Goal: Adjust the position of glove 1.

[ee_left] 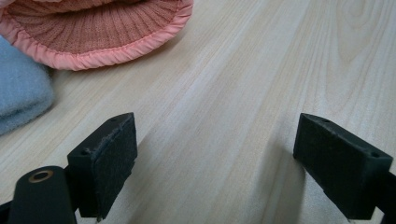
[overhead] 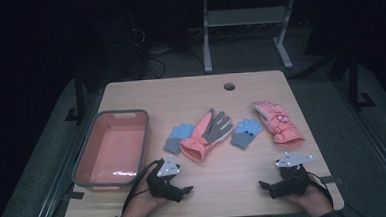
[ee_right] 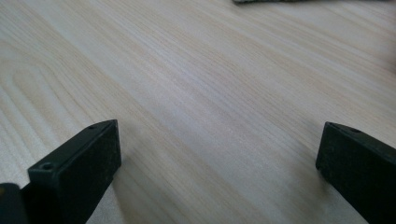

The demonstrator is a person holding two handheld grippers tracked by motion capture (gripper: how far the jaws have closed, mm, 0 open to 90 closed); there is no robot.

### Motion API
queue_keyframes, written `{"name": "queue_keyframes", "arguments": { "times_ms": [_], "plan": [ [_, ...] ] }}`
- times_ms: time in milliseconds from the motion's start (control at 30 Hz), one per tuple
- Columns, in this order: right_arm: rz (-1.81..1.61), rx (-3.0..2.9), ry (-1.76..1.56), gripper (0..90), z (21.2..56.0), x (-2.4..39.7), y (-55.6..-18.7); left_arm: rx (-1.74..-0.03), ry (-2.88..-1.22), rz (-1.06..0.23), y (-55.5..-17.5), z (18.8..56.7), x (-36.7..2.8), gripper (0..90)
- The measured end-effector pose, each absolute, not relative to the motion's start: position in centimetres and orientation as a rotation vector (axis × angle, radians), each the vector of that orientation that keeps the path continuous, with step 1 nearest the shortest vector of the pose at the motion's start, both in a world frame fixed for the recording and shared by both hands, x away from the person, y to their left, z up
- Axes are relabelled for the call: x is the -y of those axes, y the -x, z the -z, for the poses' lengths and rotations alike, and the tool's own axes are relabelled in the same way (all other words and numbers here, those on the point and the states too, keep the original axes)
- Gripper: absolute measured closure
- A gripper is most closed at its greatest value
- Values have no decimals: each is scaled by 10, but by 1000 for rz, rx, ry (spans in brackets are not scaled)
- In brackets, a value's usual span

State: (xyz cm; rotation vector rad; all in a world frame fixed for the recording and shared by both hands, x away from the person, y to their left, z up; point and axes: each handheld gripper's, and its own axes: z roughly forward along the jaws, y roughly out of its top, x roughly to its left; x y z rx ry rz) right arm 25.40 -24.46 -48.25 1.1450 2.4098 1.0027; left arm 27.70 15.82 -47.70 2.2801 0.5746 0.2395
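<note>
Your left gripper (overhead: pixel 184 190) and right gripper (overhead: pixel 263 185) rest near the table's (overhead: pixel 225 187) front edge, jaws wide and empty; bare wood lies between them, the salmon glove (overhead: pixel 205 133) just beyond your left

I hold my left gripper (overhead: pixel 185 190) low in my left hand (overhead: pixel 145 203), jaws spread wide with nothing between them. My right gripper (overhead: pixel 263 186) mirrors it in my right hand (overhead: pixel 313 198), jaws equally wide, both tips pointing inward toward each other.
</note>
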Motion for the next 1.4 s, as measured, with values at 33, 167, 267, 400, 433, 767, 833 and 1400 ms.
{"name": "queue_keyframes", "arguments": {
  "times_ms": [33,167,267,400,433,767,833,1400],
  "plan": [
    [-1003,-2410,-1145,0,482,245,-254,-574,-2281,-239,-277,477,-158,127],
    [-1003,-2409,-1146,0,482,245,-254,-580,-2275,-237,-277,477,-159,127],
    [-1000,-2410,-1148,0,482,244,-255,-585,-2271,-232,-278,477,-160,127],
    [-1012,-2420,-1167,140,476,245,-256,-599,-2290,-239,-276,475,-162,126],
    [-1013,-2417,-1173,144,475,245,-256,-598,-2282,-241,-275,476,-163,126],
    [-1047,-2409,-1101,251,460,238,-268,-606,-2268,-254,-274,477,-164,127],
    [-1056,-2408,-1084,275,457,235,-269,-603,-2267,-251,-275,477,-164,127],
    [-1116,-2433,-1057,538,444,221,-303,-614,-2276,-261,-276,476,-166,127]
  ]
}}
